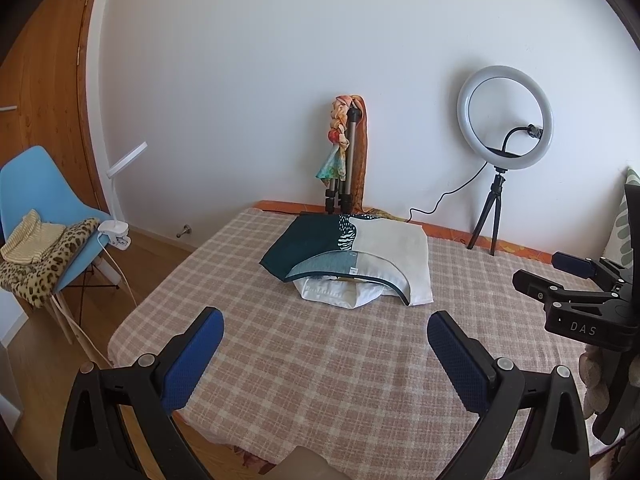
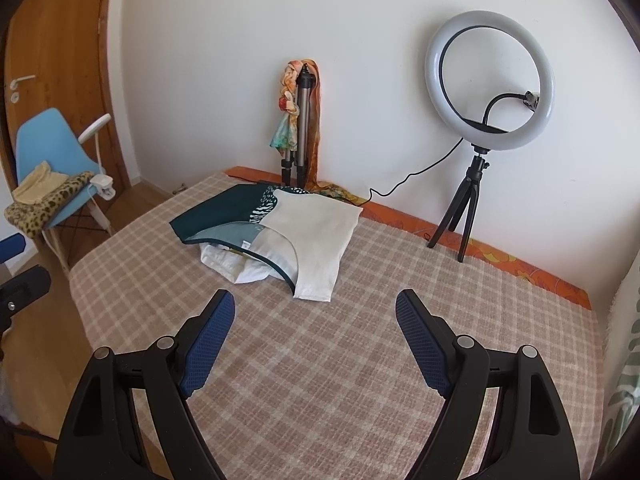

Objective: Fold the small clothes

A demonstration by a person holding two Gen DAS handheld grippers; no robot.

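Observation:
A folded teal and cream top (image 1: 352,248) (image 2: 280,224) lies on the far middle of the checked table (image 1: 320,360) (image 2: 360,360). A crumpled white garment (image 1: 336,290) (image 2: 228,262) pokes out from under its near edge. My left gripper (image 1: 325,332) is open and empty, held above the table well short of the clothes. My right gripper (image 2: 315,312) is open and empty, also short of the clothes. The right gripper's body also shows at the right edge of the left wrist view (image 1: 576,288).
A ring light on a small tripod (image 1: 505,120) (image 2: 490,80) stands at the back right with its cable on the table. A folded tripod with a scarf (image 1: 344,152) (image 2: 298,120) leans on the wall. A blue chair with clothes (image 1: 36,220) (image 2: 48,176) stands left.

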